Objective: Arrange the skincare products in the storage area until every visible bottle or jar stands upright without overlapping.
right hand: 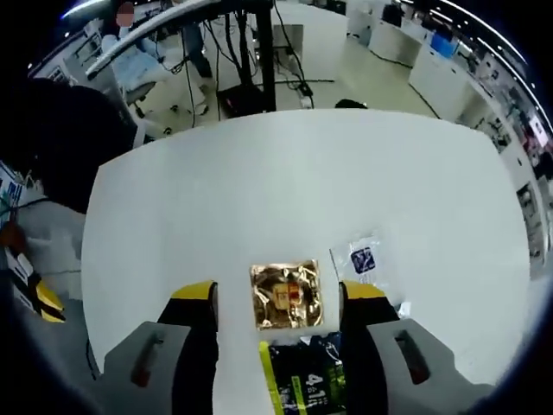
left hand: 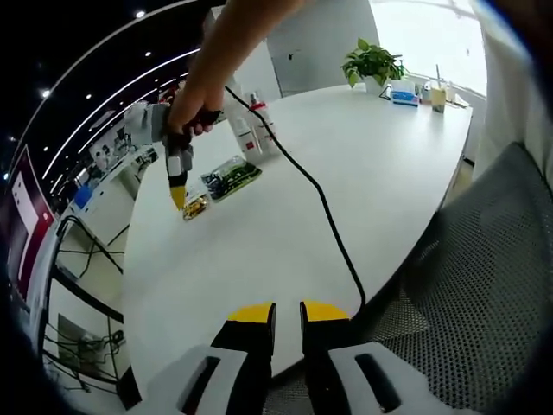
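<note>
In the right gripper view my right gripper [right hand: 278, 292] is open, its jaws standing on either side of a square gold sachet [right hand: 286, 296] that lies flat on the white table [right hand: 294, 181]. A dark packet with a green edge [right hand: 304, 380] lies just nearer, and a small clear sachet [right hand: 365, 259] just right of the gold one. In the left gripper view a hand holds the right gripper [left hand: 177, 186] tip-down over the gold sachet [left hand: 195, 207], beside the green packet [left hand: 232, 179]. Two white bottles [left hand: 251, 128] stand upright behind them. My left gripper [left hand: 288, 313] is shut and holds nothing at the table's near edge.
A black cable [left hand: 320, 199] runs across the table [left hand: 346, 156] from the right gripper to the near edge. A potted plant [left hand: 371, 62] and small items sit at the far end. A mesh chair [left hand: 484, 259] stands at the right. Office desks lie beyond.
</note>
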The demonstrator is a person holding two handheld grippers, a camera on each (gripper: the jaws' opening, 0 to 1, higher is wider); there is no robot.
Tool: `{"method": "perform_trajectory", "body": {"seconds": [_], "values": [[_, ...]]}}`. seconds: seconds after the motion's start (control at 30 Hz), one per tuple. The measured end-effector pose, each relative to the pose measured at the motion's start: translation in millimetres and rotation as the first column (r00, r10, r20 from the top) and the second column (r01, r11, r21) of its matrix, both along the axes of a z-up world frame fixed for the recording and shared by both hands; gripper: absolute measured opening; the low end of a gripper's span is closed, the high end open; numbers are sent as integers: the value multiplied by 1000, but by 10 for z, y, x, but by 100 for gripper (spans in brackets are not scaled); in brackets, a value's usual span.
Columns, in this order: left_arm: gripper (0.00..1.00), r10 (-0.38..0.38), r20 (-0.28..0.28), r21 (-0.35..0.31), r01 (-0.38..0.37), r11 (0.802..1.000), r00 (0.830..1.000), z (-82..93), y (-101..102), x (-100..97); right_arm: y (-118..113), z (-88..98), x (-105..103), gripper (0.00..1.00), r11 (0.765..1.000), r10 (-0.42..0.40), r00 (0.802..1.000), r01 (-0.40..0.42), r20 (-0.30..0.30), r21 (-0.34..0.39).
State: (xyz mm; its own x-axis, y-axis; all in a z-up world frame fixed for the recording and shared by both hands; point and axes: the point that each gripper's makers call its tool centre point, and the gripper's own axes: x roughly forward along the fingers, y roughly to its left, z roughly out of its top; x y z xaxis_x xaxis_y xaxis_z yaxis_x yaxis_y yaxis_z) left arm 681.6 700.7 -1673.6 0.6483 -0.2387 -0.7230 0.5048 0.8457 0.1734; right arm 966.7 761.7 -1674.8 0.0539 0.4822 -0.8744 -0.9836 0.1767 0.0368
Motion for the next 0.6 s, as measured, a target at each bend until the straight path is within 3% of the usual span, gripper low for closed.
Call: {"method": "perform_trajectory", "body": {"seconds": [0.07, 0.1, 0.2, 0.3, 0.37, 0.4, 0.43, 0.47, 0.53, 0.6], "values": [[12, 2, -1, 1, -2, 1000, 1000, -3, 6, 4, 47, 91, -33, 53, 998, -27, 999, 28, -25, 65], [12, 1, -3, 4, -1, 1000, 1000, -1, 4, 0, 62, 193, -106, 53, 988, -66, 996, 73, -58, 136], [12, 4, -2, 4, -4, 1000, 1000, 13, 2, 3, 3, 315, -250, 55, 972, -93, 992, 109, -84, 208], [12, 3, 0, 1, -3, 1000, 1000, 23, -8, 8, -88, 544, -530, 56, 928, -118, 984, 157, -132, 338], [13, 5, 13, -6, -5, 1000, 1000, 51, -16, 21, -162, 746, -665, 60, 867, -150, 972, 218, -182, 448], [13, 6, 18, -8, -6, 1000, 1000, 62, -17, 24, -246, 851, -723, 63, 819, -182, 958, 272, -222, 505], [13, 11, 23, -12, -10, 1000, 1000, 75, -16, 29, -315, 930, -780, 68, 786, -197, 947, 307, -252, 537], [13, 12, 24, -14, -12, 1000, 1000, 80, -16, 32, -409, 1043, -841, 73, 746, -198, 944, 319, -262, 585], [13, 7, 25, -15, -6, 1000, 1000, 81, -31, 38, -617, 1184, -842, 83, 692, -267, 936, 351, -229, 631], [13, -7, 25, -12, 7, 1000, 1000, 87, -54, 25, -857, 1375, -856, 90, 578, -326, 899, 435, -294, 691]]}}
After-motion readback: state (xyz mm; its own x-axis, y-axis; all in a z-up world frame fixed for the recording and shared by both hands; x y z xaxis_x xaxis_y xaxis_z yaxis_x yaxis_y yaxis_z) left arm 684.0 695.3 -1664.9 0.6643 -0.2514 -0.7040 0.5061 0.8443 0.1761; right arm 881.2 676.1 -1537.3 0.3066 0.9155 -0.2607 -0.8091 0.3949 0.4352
